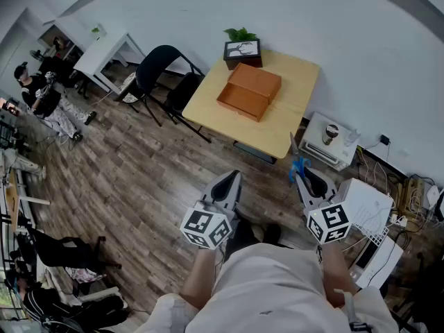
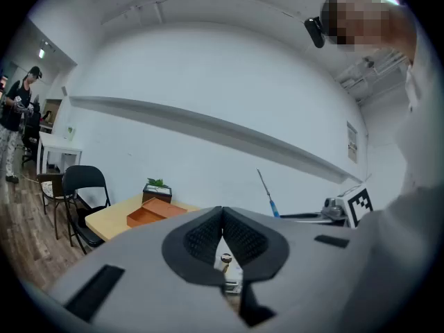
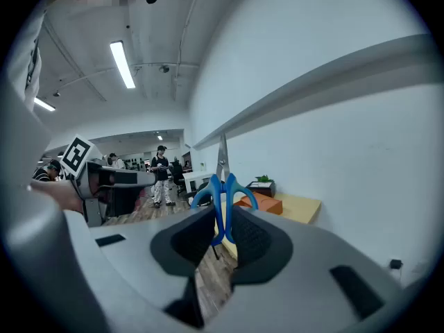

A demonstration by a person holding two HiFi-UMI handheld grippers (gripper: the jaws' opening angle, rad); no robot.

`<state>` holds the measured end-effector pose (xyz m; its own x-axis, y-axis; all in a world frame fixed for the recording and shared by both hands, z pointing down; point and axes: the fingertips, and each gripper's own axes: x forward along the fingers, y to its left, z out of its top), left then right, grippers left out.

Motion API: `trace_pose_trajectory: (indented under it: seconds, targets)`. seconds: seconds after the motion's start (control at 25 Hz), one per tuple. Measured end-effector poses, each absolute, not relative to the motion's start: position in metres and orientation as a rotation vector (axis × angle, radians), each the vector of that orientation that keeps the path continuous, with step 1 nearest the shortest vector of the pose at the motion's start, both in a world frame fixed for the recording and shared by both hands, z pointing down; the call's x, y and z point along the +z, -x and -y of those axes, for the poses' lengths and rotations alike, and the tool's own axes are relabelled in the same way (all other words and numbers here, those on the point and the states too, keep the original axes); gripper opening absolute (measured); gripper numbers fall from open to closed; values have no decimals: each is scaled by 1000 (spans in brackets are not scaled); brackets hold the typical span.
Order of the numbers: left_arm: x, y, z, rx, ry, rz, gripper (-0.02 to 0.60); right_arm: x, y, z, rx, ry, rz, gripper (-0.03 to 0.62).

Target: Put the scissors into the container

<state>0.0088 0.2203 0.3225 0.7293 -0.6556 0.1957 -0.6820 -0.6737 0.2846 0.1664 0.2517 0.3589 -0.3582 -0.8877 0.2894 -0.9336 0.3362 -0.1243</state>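
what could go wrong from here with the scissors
1. The right gripper pinches the scissors only by the blue handles, with the blades sticking up past the jaws. They could pivot or slip on the way over.
2. The orange container sits on the table, still some way ahead across the floor. Releasing too early would probably land the scissors on the tabletop or the floor.
3. The potted plant stands right behind the container, so a long reach might knock it.
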Motion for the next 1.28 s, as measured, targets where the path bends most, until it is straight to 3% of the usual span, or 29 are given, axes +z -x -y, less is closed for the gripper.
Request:
trace_pose_trajectory:
  seconds: [0.76, 1.28]
  targets:
    - [327, -16, -246, 173, -2579, 1080, 6, 362, -162, -269, 471, -1642, 2492, 75]
    - [340, 4, -185, 168, -2577, 1074, 6, 368, -139, -212, 476, -1608, 2459, 75]
